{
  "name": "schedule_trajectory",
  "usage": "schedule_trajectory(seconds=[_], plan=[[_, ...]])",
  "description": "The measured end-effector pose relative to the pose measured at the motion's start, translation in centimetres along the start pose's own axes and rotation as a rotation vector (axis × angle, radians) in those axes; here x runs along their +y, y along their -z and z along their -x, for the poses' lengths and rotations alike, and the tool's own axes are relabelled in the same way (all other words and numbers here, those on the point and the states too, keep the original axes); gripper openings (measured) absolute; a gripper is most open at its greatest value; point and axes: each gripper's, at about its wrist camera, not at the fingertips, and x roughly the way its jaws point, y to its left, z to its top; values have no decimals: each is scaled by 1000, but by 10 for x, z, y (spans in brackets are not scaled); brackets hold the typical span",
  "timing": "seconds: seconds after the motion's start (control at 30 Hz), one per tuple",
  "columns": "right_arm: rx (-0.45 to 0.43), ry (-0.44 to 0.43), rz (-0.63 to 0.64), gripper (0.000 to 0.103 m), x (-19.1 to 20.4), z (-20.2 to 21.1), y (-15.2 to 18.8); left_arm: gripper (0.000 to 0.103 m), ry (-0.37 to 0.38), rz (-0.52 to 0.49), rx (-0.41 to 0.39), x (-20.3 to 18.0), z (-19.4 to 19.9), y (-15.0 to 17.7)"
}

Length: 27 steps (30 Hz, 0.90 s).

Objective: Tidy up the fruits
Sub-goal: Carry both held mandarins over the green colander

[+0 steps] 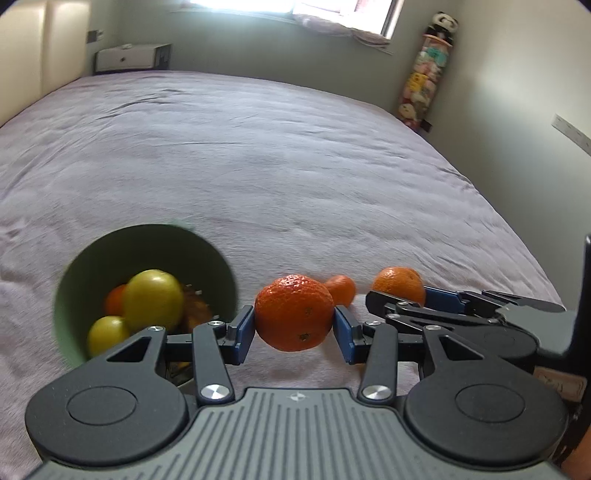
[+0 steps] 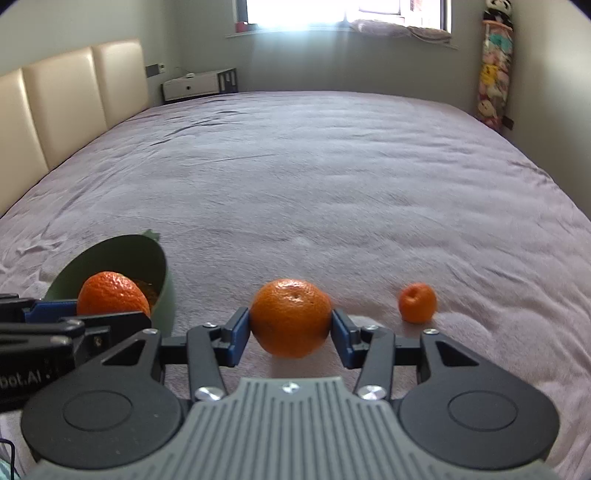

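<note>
A big bed (image 2: 332, 177) with a soft purple cover fills the room. A cream headboard (image 2: 70, 96) stands far off to the left of the tools. A bright window (image 2: 332, 11) is on the far wall, with a small white cabinet (image 2: 192, 86) below it to the left. A tall stack of soft toys (image 2: 495, 74) stands in the far right corner.

Both tools point forward and down at the bed, side by side. No hand shows.

The left tool (image 1: 294, 323) holds an orange (image 1: 294, 312) between its blue pads (image 1: 245, 332). The pads press on both sides of it. This orange is bumpy, with a few small dark spots.

The right tool (image 2: 290, 319) holds a second orange (image 2: 290, 317) the same way, tight between its pads. This one is round and smooth, with a little dimple on top.

A green bowl (image 1: 207, 258) sits on the bed just left of the left tool. Inside it are two yellow-green fruits (image 1: 153, 304) and one more orange fruit (image 1: 115, 299). Something brown lies in there too, but I cannot tell what it is.

A small orange (image 2: 417, 302) sits on the bed, a little ahead and to the right of the right tool.
</note>
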Motion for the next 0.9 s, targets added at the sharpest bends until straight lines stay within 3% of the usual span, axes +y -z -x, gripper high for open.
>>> schedule_trajectory(seconds=[0.27, 0.5, 0.9], plan=[[-21, -110, 106, 45, 38, 10, -4, 52, -44, 95, 31, 42, 16, -7], [-25, -214, 249, 45, 72, 10, -1, 52, -69, 165, 107, 76, 13, -9], [118, -335, 545, 45, 127, -26, -12, 52, -107, 229, 221, 109, -5, -1]])
